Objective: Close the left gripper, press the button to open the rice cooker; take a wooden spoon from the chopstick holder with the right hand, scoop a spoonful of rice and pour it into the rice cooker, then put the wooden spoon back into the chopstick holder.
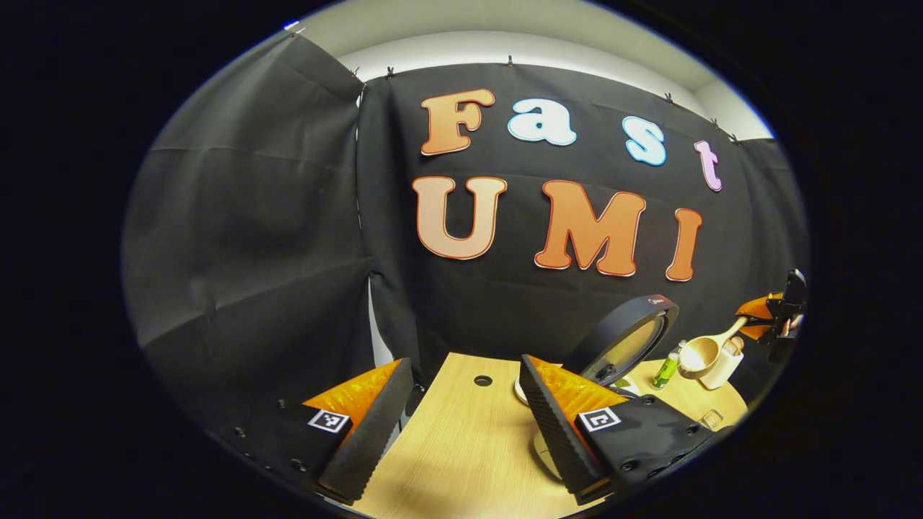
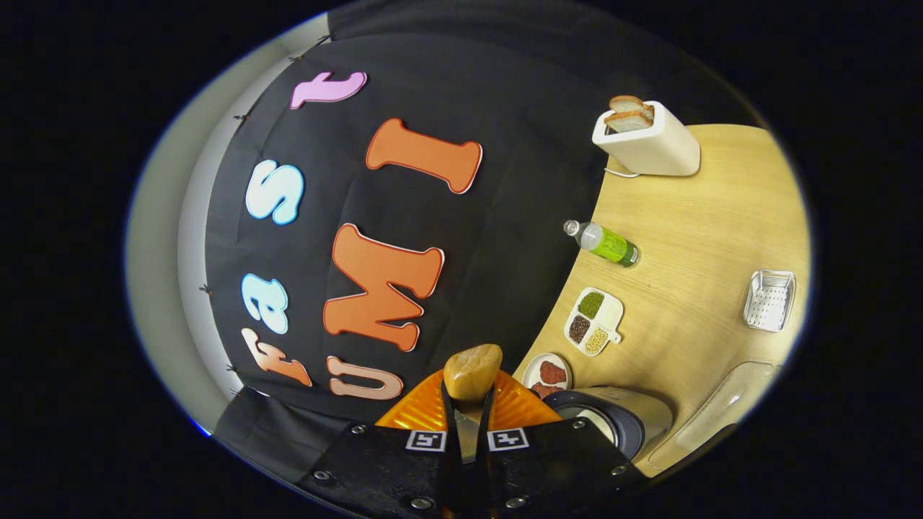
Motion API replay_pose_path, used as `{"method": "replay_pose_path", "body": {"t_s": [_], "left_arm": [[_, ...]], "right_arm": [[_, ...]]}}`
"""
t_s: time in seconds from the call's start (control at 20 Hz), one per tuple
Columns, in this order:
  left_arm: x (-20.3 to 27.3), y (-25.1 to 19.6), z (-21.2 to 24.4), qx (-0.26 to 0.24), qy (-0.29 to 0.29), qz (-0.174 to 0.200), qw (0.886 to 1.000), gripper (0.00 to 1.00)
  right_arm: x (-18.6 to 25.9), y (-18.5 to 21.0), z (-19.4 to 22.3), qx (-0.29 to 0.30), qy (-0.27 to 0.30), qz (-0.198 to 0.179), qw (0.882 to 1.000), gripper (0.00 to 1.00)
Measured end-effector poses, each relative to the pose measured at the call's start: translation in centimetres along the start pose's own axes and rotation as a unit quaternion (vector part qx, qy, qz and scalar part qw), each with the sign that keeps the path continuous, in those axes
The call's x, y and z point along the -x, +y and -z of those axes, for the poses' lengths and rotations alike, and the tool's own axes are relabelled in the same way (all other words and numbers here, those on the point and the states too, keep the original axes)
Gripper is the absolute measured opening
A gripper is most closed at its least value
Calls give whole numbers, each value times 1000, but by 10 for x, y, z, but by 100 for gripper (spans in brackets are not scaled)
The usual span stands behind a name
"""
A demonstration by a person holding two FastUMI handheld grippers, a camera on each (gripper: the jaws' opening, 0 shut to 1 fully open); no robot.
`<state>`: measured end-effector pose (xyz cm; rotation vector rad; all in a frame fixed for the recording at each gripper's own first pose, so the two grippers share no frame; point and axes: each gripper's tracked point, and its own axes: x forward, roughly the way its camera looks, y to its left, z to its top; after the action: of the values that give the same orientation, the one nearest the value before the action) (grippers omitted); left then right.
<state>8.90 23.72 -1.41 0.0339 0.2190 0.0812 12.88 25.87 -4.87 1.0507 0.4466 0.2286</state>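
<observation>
My right gripper (image 2: 467, 425) clamps the wooden spoon (image 2: 472, 371); tilted this sideways, rice could miss the open rice cooker (image 2: 613, 418).

Staged kitchen booth: black cloth wall (image 2: 505, 216), wooden table (image 2: 707, 238) carrying toaster (image 2: 649, 140), rice cooker (image 2: 613, 418), grain dish (image 2: 593, 321).

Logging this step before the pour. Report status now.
Left gripper open, idle over table. Right gripper shut on wooden spoon, rolled sideways. Rice cooker lid open. Nothing in the way.
</observation>
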Motion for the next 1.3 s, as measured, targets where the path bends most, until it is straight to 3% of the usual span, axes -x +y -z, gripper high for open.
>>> {"method": "replay_pose_path", "body": {"t_s": [0.8, 1.3], "left_arm": [[-13, 23, 6, 16, 1, -4, 1000, 99], [-13, 9, 6, 11, -8, 13, 1000, 97]], "right_arm": [[-10, 32, 17, 89, -10, 8, 996, 6], [-5, 57, 14, 170, -35, 2, 985, 6]]}}
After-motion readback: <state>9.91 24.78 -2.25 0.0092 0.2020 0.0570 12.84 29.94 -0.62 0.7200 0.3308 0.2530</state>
